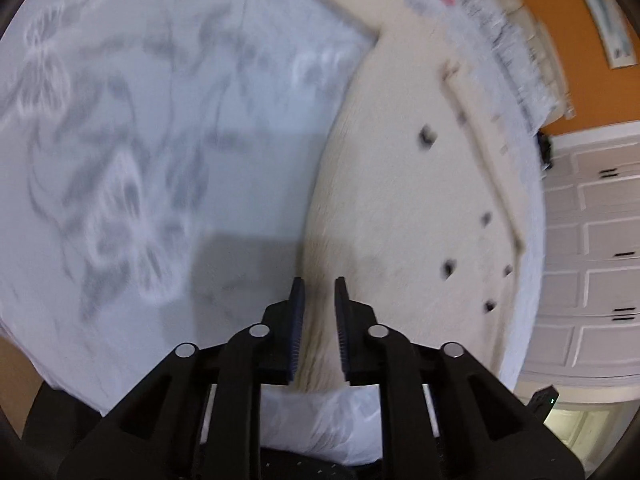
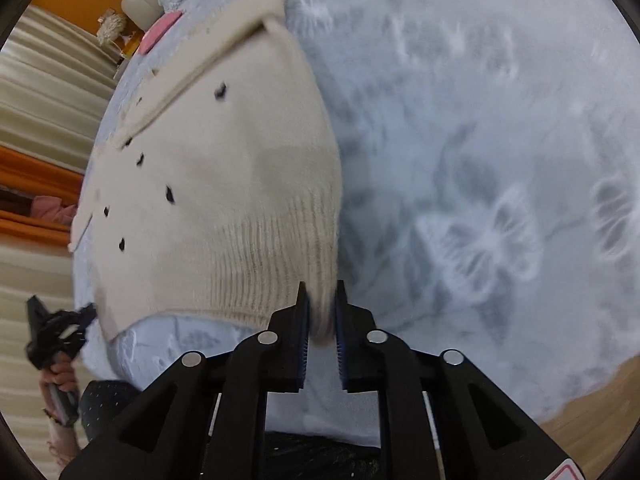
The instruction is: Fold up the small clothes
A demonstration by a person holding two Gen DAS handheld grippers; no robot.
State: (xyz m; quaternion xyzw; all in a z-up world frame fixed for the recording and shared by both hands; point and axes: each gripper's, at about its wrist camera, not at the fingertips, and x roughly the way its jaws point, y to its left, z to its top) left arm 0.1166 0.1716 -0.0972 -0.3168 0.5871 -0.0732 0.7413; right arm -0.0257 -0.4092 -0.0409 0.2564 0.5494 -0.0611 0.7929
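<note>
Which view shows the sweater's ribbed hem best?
The right wrist view: the cream sweater shows its ribbed hem sharply, one corner between the right gripper fingers. The left wrist view is motion-blurred; there the sweater shows only its body and dark buttons beyond the open left gripper.

Pale blue bedspread [image 1: 160, 120] with a grey and white flower print covers pretty much the whole surface. Orange wall [image 1: 560, 12] behind it with a framed picture [image 1: 608, 20], white panelled drawers [image 1: 592, 248] off to the side. Cream striped curtains [image 2: 44, 92] and something pink [image 2: 160, 32] near the pillows.
</note>
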